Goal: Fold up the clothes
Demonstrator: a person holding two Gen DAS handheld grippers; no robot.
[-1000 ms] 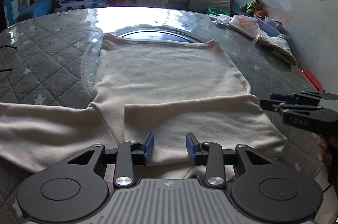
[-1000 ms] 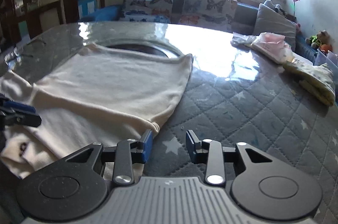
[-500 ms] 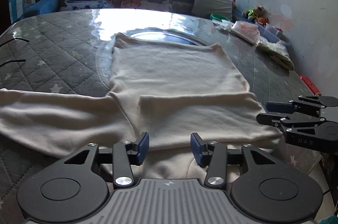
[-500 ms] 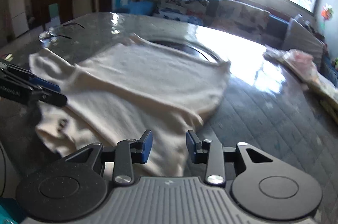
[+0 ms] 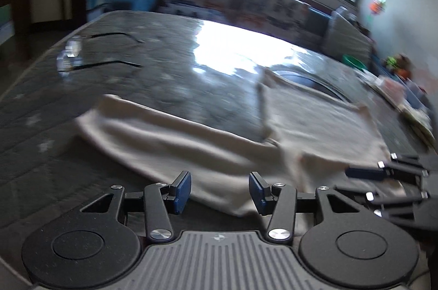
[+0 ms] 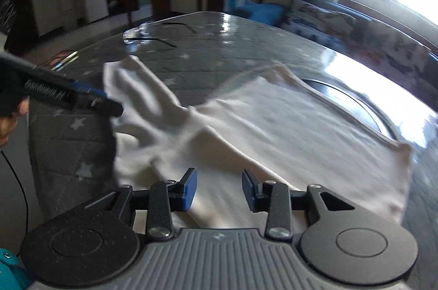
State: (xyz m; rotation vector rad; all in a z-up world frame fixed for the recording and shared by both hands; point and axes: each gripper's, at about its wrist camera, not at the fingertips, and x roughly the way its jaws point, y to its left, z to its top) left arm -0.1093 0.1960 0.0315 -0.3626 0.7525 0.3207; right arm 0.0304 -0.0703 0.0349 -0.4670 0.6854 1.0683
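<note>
A cream long-sleeved top (image 5: 314, 123) lies flat on the grey quilted table, one sleeve (image 5: 153, 131) stretched out to the left. It also shows in the right wrist view (image 6: 273, 131), with the sleeve (image 6: 137, 90) at the left. My left gripper (image 5: 219, 190) is open and empty over the near edge of the sleeve. My right gripper (image 6: 219, 190) is open and empty above the top's near part. The right gripper's fingers (image 5: 366, 172) show at the right edge of the left view. The left gripper's fingers (image 6: 90, 99) show at the left of the right view. Both views are blurred.
The table (image 5: 169, 57) has a shiny cover and a dark round inset (image 6: 350, 101) under the top. Other folded clothes (image 5: 397, 98) lie at the far right. A sofa with cushions (image 5: 246, 2) stands behind the table. The near table edge (image 6: 71, 161) drops off at left.
Both grippers have swung to the left. The left one now faces the outstretched sleeve; the right one has moved over the top's body. Both stay open.
</note>
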